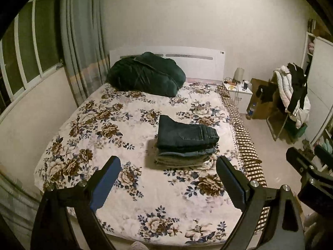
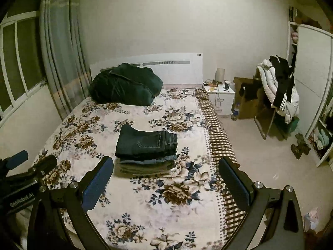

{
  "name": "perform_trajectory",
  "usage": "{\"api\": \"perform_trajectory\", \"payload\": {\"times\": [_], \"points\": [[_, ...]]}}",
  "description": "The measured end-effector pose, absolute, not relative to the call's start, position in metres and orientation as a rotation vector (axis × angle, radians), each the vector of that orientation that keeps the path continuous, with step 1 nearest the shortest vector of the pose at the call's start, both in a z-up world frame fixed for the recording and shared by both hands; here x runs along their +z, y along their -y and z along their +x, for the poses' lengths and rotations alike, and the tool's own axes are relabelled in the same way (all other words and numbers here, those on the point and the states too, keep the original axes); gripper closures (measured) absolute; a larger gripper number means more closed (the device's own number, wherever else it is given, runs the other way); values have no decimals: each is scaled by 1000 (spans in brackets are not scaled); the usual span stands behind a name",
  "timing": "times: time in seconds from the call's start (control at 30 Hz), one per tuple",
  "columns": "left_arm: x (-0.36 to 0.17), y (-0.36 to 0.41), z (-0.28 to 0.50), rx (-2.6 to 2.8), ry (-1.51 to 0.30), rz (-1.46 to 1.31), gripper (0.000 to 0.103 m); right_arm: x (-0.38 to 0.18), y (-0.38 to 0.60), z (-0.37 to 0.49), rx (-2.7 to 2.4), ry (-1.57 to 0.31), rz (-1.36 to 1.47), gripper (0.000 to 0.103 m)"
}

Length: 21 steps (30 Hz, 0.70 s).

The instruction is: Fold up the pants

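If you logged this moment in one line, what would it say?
left gripper: open, empty | right gripper: open, empty | pants: folded, atop stack on bed | nothing held

The stacked pants (image 1: 183, 137) are seen as matt, dark denim cloth. The bed (image 1: 104, 125) is covered in soft floral-printed fabric.

Right claw (image 2: 166, 179) held above the near end of the bed (image 2: 145, 204), fingers spread wide, nothing btwn them. Left claw (image 2: 31, 160) pokes in at the left edge, above the bed's left side; its state can't be told. Stack of folded pants (image 2: 145, 152) sits mid-bed just beyond the right claw, dark jeans (image 2: 143, 141) on top, lighter pairs under. Dark green bundle (image 2: 126, 87) at far end by the headboard (image 2: 177, 70). Nightstand (image 2: 220, 95) far right of bed; clothes on a chair (image 2: 278, 89) further right.
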<state>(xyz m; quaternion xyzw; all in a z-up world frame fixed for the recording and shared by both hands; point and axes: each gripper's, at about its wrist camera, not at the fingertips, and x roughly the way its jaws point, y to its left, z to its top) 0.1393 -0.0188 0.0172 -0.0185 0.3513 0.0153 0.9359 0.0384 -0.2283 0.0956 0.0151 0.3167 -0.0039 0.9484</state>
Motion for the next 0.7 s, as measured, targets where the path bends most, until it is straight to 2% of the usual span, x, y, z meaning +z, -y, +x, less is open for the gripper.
{"api": "perform_trajectory", "payload": {"times": [0.13,0.2,0.7], "points": [[20,14,134,27,-717,-35,9,106,227,30,-18,-637,32,0],[20,12,132,30,-715,-35,0,109,227,29,-11,-643,42,0],[24,11,123,35,-697,-21,0,117,216,31,5,-653,36,0]]}}
